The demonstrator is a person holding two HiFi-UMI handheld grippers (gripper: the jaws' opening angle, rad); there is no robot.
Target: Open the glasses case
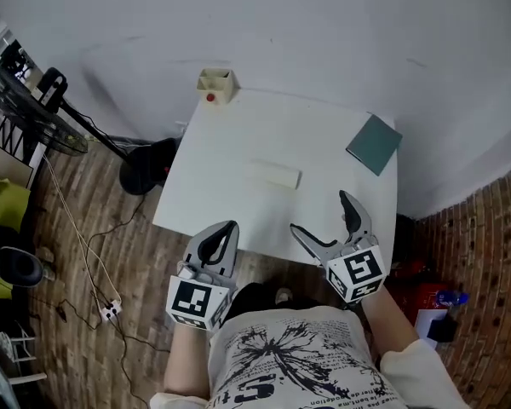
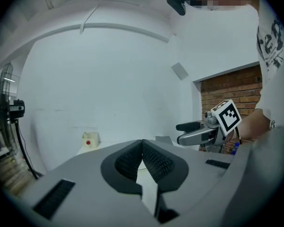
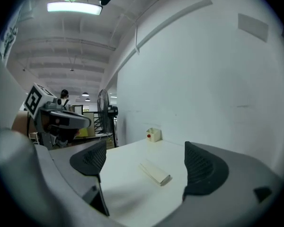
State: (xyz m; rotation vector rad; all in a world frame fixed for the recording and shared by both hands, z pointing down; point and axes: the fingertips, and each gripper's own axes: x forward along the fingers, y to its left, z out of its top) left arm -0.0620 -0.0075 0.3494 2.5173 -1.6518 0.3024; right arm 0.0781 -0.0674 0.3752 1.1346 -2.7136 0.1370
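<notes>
glasses case (image 1: 274,175) shut, flat on white table (image 1: 213,143)

table: white, roughly square top, far edge against a pale wall.

fan (image 1: 34,113): black, floor-standing, off the table's left side, with cables trailing across the patterned floor below it.

right gripper (image 1: 319,212): above the table's near edge, toward its right side. jaws spread wide, nothing between them. in the right gripper view the case lies on the table beyond the gap, clear of both pads.

left gripper (image 1: 224,233): at the table's near edge, toward its left side. jaws clenched, ribbed pads meeting at the tips, nothing pinched between them. the left gripper view shows only bare tabletop past the tips.

teal pad (image 1: 374,144): thin, flat, at the table's far right corner, turned askew to the edges.

glasses case: cream, long and narrow, lid down. it sits near the table's centre, long side about parallel to the near edge, well apart from both grippers.

small box (image 1: 215,84): cream, open-topped, at the table's far left corner, red dot on its front.
</notes>
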